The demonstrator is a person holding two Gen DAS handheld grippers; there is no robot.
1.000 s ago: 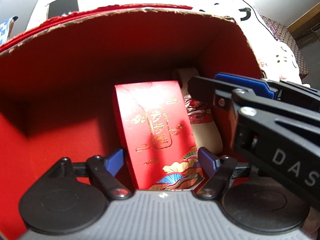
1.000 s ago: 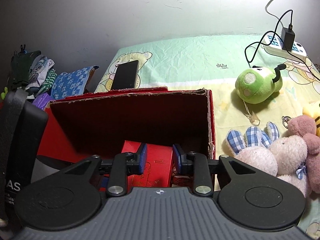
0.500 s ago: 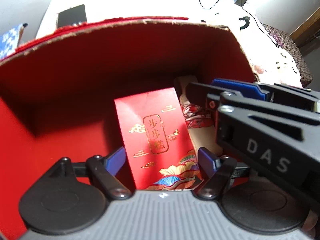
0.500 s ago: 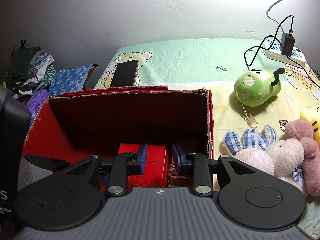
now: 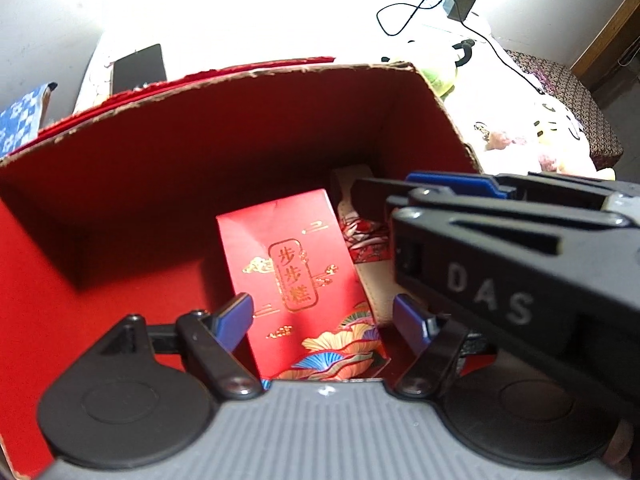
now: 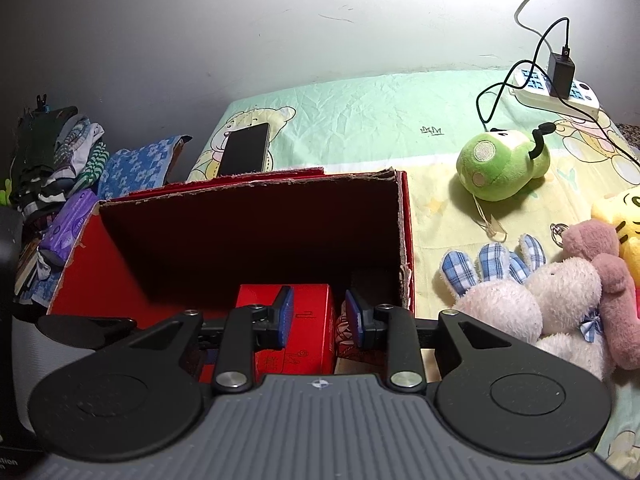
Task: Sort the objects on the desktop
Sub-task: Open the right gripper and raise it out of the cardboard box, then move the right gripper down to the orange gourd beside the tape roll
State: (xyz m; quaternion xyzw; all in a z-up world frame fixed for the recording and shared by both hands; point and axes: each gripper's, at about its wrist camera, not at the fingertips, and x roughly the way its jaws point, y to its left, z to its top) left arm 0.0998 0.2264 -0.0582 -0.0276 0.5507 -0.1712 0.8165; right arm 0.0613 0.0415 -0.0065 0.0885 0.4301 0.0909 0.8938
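Observation:
A red envelope with gold characters lies flat on the floor of the red cardboard box, partly covering a beige envelope with a red pattern. My left gripper hangs over the box, pointing down. Its jaws are closing a little, spread wider than the red envelope below and pressing on nothing. My right gripper reaches into the box from the right. In the right wrist view it is open by a narrow gap and holds nothing, with the red envelope below it inside the box.
The box stands on a bedsheet. A dark phone lies behind it. To its right are a green plush, a pink-white plush rabbit and a yellow plush. A power strip with a cable sits far right, folded clothes far left.
My left gripper has lifted and tilted a little, so more of the box rim and the bed behind shows. The envelopes have not moved. The right gripper has stayed about where it was.

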